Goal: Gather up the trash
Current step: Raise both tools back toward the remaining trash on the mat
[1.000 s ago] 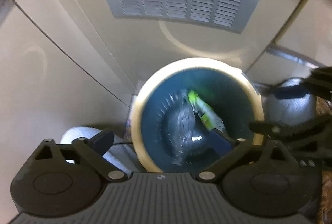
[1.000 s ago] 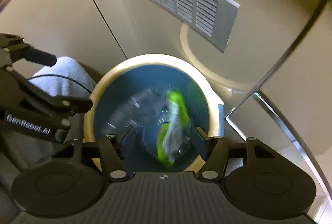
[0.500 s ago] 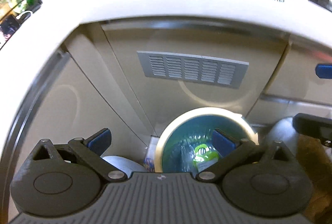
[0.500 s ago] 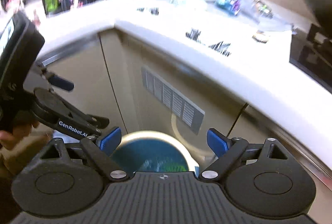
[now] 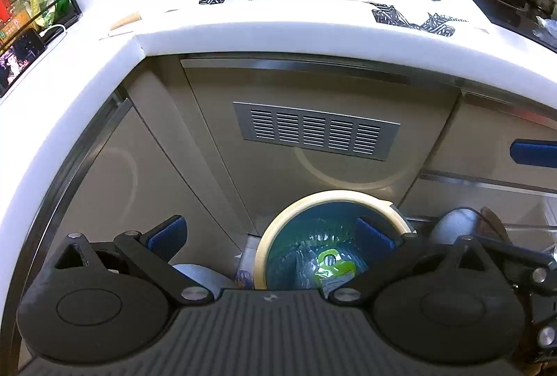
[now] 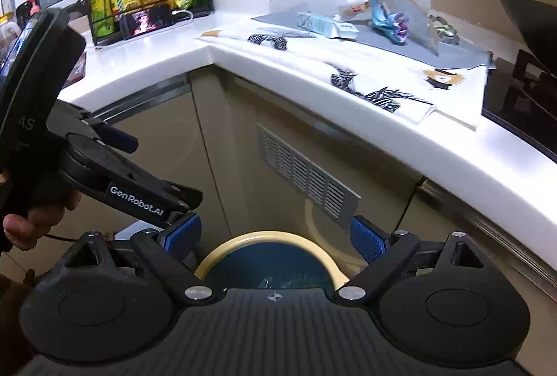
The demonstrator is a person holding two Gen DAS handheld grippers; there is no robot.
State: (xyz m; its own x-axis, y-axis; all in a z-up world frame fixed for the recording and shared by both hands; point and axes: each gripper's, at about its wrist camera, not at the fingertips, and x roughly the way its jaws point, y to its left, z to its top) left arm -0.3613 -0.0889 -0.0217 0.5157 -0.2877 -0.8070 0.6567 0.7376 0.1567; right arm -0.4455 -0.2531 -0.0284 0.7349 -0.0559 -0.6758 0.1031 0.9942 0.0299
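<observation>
Beyond the counter edge, up and ahead of 2 empty, wide-open grippers, left gripper (image 5: 271, 233) and right gripper (image 6: 275, 235), lies a long carton (image 6: 327, 24), nearer the right.

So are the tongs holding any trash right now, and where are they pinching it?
No, nothing is held. The left tongs and the right tongs are both open and empty. The green wrapper lies in the bin below.

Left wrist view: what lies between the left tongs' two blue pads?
Nothing is gripped: the left tongs stand open, and through the gap only the cabinet front and bin rim below show.
</observation>
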